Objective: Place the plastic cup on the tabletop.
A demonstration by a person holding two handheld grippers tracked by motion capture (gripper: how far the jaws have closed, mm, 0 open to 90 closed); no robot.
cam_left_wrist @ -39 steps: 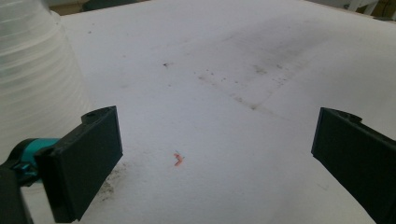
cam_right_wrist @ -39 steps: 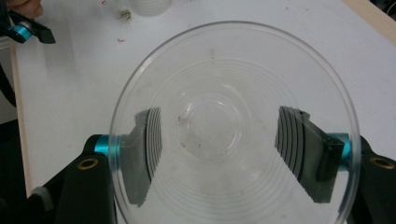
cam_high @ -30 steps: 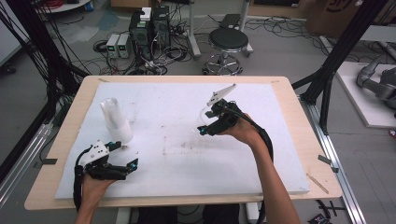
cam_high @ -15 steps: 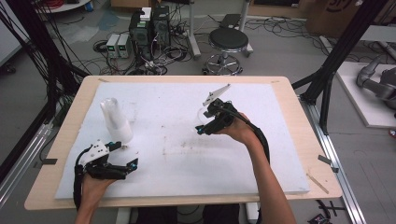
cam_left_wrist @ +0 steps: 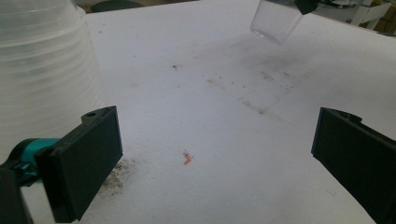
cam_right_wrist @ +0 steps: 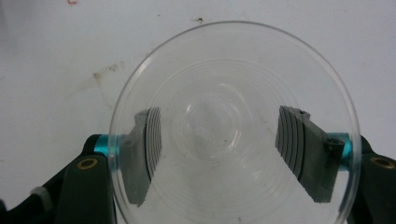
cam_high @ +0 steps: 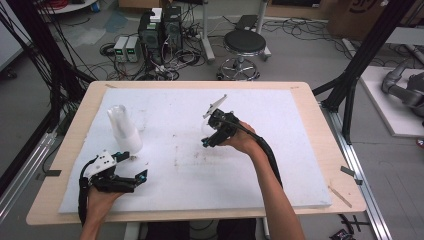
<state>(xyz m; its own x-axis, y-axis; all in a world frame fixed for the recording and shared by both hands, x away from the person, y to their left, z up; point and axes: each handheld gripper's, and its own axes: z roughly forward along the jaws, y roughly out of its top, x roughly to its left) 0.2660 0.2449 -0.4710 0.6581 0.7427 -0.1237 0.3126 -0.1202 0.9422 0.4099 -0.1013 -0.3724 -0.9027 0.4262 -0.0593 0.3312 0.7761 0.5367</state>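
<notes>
While the right gripper [cam_high: 206, 136] clasped a clear plastic cup [cam_right_wrist: 233, 126] above the middle of the stained white board [cam_high: 300, 150], the left gripper [cam_high: 134, 166] rested wide open near the cup stack [cam_high: 124, 131]. Beyond the wooden table [cam_high: 320, 115], a stool [cam_high: 244, 44] and cabled electronics [cam_high: 160, 30] stood on the grey floor.

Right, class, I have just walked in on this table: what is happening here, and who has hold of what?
A person works two hand-held tools over a white table mat. The right tool grips a single clear plastic cup by its sides, lifted above the mat. The left tool is open and holds nothing, resting beside a stack of clear cups that stands upright near the mat's left edge.
</notes>
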